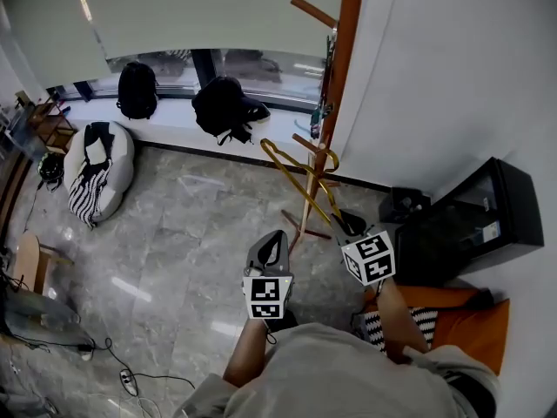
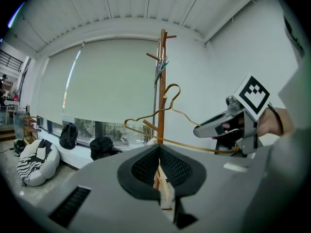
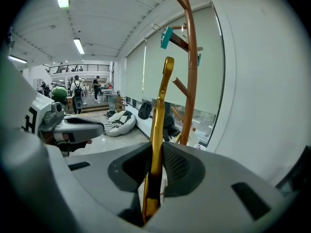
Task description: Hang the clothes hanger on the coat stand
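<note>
The wooden coat stand (image 1: 335, 85) rises by the white wall, its pegs angling up; it also shows as the coat stand (image 2: 162, 81) and the coat stand (image 3: 189, 81). A gold wire hanger (image 1: 300, 174) hangs in the air just in front of its lower pegs, apart from them. My right gripper (image 1: 345, 225) is shut on one end of the hanger (image 3: 156, 130), which stands upright between its pads. In the left gripper view the hanger (image 2: 185, 143) crosses the pole, held by the right gripper (image 2: 214, 127). My left gripper (image 1: 276, 240) is shut and holds nothing, left of the hanger.
A white beanbag (image 1: 100, 168) with striped cloth lies on the marble floor at left. Two black backpacks (image 1: 137, 90) (image 1: 224, 104) rest on the window ledge. A black box (image 1: 470, 220) stands by the wall at right. Cables (image 1: 122, 373) trail at lower left.
</note>
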`<state>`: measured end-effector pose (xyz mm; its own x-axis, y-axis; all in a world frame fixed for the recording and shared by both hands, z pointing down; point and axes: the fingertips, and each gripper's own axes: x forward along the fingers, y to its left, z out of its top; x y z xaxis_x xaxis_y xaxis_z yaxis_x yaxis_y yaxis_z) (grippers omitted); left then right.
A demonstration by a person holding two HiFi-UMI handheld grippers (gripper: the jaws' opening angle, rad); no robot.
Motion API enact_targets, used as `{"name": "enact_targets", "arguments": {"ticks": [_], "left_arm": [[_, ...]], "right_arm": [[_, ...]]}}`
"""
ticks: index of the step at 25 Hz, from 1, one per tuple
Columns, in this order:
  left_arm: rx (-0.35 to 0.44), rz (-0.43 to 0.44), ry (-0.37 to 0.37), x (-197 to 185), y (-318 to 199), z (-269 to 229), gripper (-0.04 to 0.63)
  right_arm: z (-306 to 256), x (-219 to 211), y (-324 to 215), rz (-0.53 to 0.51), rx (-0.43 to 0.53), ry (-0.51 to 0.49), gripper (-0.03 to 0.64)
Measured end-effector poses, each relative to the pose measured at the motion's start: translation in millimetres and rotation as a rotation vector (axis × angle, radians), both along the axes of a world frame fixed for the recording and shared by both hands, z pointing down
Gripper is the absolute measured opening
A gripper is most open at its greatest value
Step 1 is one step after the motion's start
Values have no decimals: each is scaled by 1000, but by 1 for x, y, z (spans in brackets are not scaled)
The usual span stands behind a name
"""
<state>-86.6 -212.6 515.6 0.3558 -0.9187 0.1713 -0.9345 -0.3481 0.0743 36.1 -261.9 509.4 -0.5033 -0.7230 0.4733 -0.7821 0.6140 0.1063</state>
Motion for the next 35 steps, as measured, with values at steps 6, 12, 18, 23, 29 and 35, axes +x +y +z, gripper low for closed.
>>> {"name": "enact_targets", "arguments": {"ticks": [6,12,18,23,29,35], "left_arm": [[-7,22,-2,-3,-7,-1,11],[-21,6,19,-11,-11,5,11],[-31,14,24,-11,-19,8,11],[-48,17,25,-8,-28,15,11],[-67,38,21,-3,-34,23,11],[-68,59,17,-1,-46,22,11]], "right_arm": [[-1,-5,-12,9,-10,9,51],[5,-8,-20,13,-24,26,51],[7,-9,-26,14,-35,36,51],[12,-9,-32,11,-41,37,51],[18,-11,-31,11,-42,25,51],[14,-12,-35,8,-30,10,51]]}}
